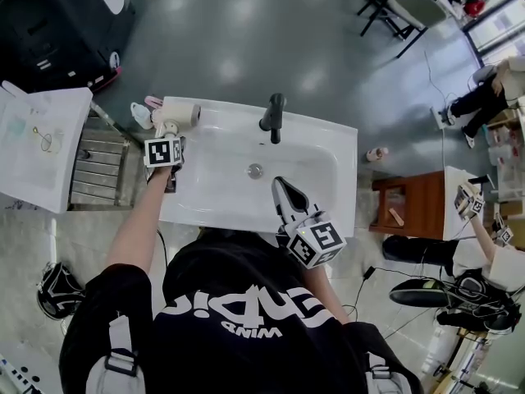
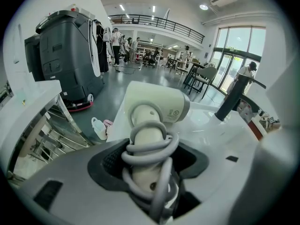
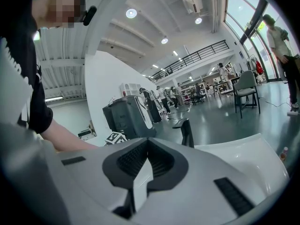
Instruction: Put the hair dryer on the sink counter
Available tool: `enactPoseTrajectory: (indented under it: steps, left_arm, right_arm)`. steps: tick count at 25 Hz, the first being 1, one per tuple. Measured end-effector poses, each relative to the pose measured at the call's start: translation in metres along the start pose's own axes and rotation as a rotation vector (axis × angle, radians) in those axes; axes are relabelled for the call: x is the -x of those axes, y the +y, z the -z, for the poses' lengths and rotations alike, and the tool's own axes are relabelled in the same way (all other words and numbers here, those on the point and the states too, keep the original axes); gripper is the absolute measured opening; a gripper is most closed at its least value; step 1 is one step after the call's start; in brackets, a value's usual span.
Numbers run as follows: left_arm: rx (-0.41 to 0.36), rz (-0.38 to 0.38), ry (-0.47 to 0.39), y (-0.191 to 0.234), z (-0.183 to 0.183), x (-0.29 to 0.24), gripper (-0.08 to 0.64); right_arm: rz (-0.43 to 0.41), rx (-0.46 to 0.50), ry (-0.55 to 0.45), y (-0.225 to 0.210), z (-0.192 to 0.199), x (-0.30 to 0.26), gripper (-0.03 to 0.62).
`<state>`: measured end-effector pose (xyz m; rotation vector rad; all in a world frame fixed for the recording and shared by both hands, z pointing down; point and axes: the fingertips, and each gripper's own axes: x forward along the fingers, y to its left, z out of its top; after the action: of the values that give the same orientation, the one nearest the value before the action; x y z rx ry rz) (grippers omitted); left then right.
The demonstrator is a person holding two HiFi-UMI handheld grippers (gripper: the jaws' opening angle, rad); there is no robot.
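A cream hair dryer (image 1: 179,114) with its grey cord wound round the handle is at the back left corner of the white sink counter (image 1: 328,138). My left gripper (image 1: 168,131) is shut on the handle. In the left gripper view the hair dryer (image 2: 154,109) stands between the dark pads of my left gripper (image 2: 150,159), its head out over the counter (image 2: 220,139). My right gripper (image 1: 283,189) hovers over the basin's front edge, shut and holding nothing. The right gripper view shows my right gripper (image 3: 145,159) with only a sliver between its pads. The black faucet (image 1: 273,117) stands at the back centre.
Small pink and white bottles (image 1: 148,109) sit just off the counter's left end. A metal rack (image 1: 98,167) and a white panel (image 1: 41,146) are on the left, a dark grey machine (image 1: 57,23) beyond. A wooden cabinet (image 1: 410,203) and another person are on the right.
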<state>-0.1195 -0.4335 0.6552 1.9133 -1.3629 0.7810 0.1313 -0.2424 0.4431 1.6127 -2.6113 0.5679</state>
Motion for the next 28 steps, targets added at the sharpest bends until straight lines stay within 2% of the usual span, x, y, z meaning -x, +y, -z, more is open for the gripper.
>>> enactPoseTrajectory:
  steps: [7,14,19,28]
  left_arm:
    - [-0.010,-0.013,-0.009,-0.001,0.000,0.000,0.272]
    - [-0.007,-0.007,-0.040,0.003,-0.004,0.004,0.314]
    - [-0.003,0.005,-0.081,-0.001,-0.012,0.014,0.324]
    - [-0.039,0.030,-0.159,-0.013,-0.023,0.050,0.324]
  right_arm:
    - [0.001,0.003,0.000,-0.004,0.000,-0.001,0.018]
    - [-0.001,-0.002,0.000,-0.003,0.000,-0.003,0.018]
    - [-0.002,-0.003,-0.005,-0.006,-0.002,-0.004,0.018]
    - [0.005,-0.002,-0.014,-0.013,-0.004,-0.006,0.018]
